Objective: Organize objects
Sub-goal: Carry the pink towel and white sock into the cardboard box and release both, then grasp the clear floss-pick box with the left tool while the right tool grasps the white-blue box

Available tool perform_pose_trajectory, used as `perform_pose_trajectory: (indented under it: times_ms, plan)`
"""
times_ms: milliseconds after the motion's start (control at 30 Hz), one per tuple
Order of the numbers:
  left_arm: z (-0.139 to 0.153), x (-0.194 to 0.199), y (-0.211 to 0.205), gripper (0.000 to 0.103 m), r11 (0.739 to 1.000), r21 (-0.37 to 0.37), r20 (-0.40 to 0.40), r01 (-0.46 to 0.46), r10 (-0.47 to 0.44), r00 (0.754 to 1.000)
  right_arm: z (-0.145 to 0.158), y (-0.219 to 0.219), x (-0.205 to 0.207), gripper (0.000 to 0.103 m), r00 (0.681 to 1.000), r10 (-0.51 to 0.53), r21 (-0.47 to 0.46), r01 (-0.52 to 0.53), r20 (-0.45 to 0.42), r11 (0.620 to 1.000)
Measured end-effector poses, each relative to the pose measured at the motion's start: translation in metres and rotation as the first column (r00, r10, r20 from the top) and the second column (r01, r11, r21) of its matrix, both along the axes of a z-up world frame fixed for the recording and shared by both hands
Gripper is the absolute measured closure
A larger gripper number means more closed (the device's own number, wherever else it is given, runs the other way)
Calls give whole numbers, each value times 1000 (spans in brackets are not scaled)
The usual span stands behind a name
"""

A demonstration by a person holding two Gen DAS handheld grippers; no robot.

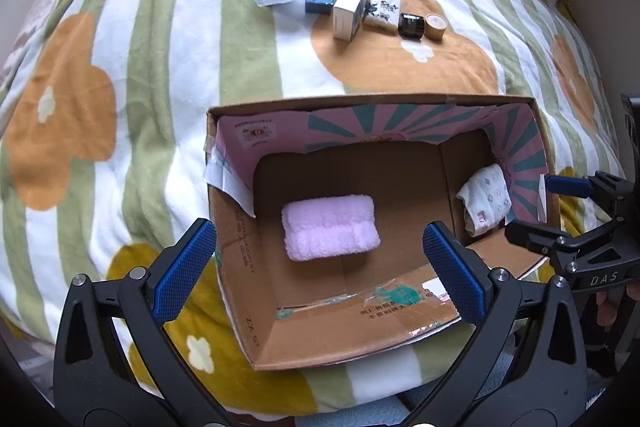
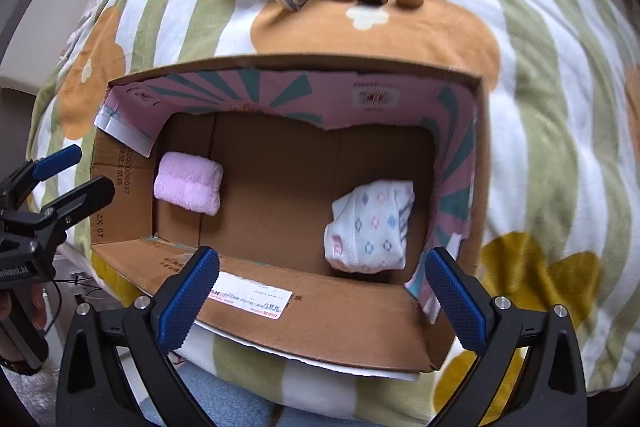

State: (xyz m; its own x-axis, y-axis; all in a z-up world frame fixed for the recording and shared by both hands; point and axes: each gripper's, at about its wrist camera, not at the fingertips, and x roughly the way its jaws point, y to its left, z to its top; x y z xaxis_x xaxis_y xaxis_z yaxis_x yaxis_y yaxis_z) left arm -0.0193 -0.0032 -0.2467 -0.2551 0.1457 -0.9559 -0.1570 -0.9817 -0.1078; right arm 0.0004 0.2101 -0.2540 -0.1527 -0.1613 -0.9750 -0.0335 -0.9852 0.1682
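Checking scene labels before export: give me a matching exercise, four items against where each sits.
Column one:
1. pink towel
2. patterned cloth
3. black jar
4. left tool

Column two:
A. on the blanket beyond the cardboard box, next to the tan jar
B. in the box, at its left end
C. hanging above the box, open and empty
D. in the box, at its right end

Pairs: 1-B, 2-D, 3-A, 4-C
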Motion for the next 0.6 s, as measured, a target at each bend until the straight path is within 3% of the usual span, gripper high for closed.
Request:
perform_pose_trajectory:
  times_ms: [367,600]
  plan:
    - [32,-34,-21,0,1000,0,-79,30,-30,996,50,-10,-23,0,966,131,84,-115,-222,990]
    - [47,-97,-42,0,998,47,-121,44,-38,992,81,-15,-68,0,881,285,140,-250,-378,958]
